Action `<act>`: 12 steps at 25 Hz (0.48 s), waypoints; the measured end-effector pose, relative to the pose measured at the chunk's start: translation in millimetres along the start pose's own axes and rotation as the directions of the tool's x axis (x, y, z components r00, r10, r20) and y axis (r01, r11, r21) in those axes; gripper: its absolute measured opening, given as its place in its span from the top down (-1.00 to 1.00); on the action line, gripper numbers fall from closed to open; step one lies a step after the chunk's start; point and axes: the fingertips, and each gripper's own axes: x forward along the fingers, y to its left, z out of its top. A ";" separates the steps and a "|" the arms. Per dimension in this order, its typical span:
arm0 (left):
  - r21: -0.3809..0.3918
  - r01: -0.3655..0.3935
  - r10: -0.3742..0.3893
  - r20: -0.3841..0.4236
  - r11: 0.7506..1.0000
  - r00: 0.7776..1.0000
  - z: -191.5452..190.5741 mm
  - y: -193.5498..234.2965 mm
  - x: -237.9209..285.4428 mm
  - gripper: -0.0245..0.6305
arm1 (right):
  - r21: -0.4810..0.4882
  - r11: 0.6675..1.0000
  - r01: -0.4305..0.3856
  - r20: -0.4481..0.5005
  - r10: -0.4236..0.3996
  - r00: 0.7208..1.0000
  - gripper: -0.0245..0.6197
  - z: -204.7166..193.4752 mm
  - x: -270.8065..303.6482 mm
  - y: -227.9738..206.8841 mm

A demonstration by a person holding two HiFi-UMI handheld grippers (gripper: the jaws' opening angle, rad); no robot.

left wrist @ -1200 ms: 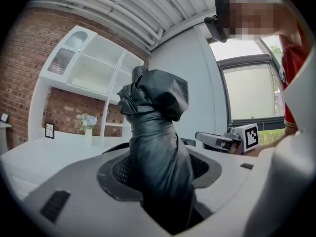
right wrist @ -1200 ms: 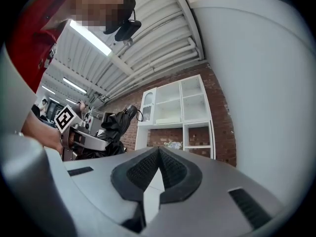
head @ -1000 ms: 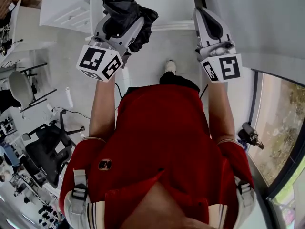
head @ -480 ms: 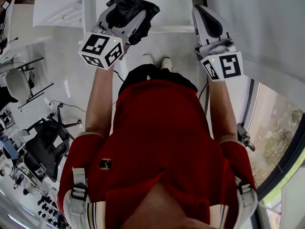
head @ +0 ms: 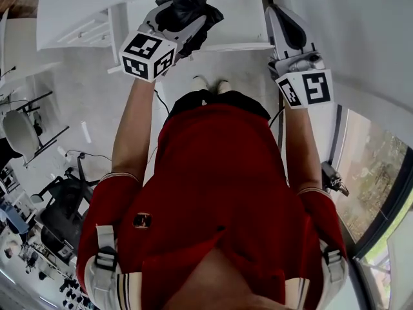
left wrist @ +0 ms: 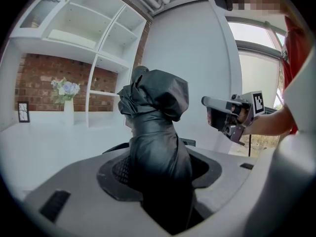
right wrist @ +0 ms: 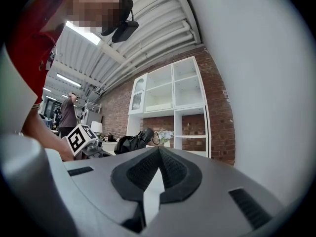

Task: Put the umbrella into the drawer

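Now the left gripper (head: pixel 182 19) clamps the black umbrella (left wrist: pixel 157 132) at eleven o'clock, near the white cabinet (head: pixel 77 8); right gripper (head: pixel 286 28), one o'clock, jaws together, empty; carrying step, I'd say; next needs a drawer opened.

A folded black umbrella (left wrist: pixel 155 132), fabric bunched and crumpled at its top, stands upright, clamped between the left gripper's (head: pixel 183 10) jaws.

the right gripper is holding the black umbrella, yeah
No. The left gripper holds the umbrella, not the right one; the left gripper view shows its jaws closed on it. The right gripper holds nothing.
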 end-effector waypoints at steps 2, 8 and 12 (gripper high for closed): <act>0.009 0.024 -0.024 -0.026 1.000 0.999 -8.3 1.8 5.9 0.19 | -0.002 1.000 0.014 -0.005 -0.014 1.000 0.95 -0.7 -0.6 0.9; 0.063 0.087 -0.077 -0.143 0.994 0.987 -37.1 19.3 23.4 0.19 | -0.004 1.000 0.027 -0.029 -0.027 0.999 0.95 -8.3 14.3 2.1; 0.118 0.138 -0.105 -0.247 0.983 0.963 -59.3 26.4 37.1 0.19 | -0.006 1.000 0.015 -0.038 -0.016 0.999 0.95 -10.2 24.8 -3.1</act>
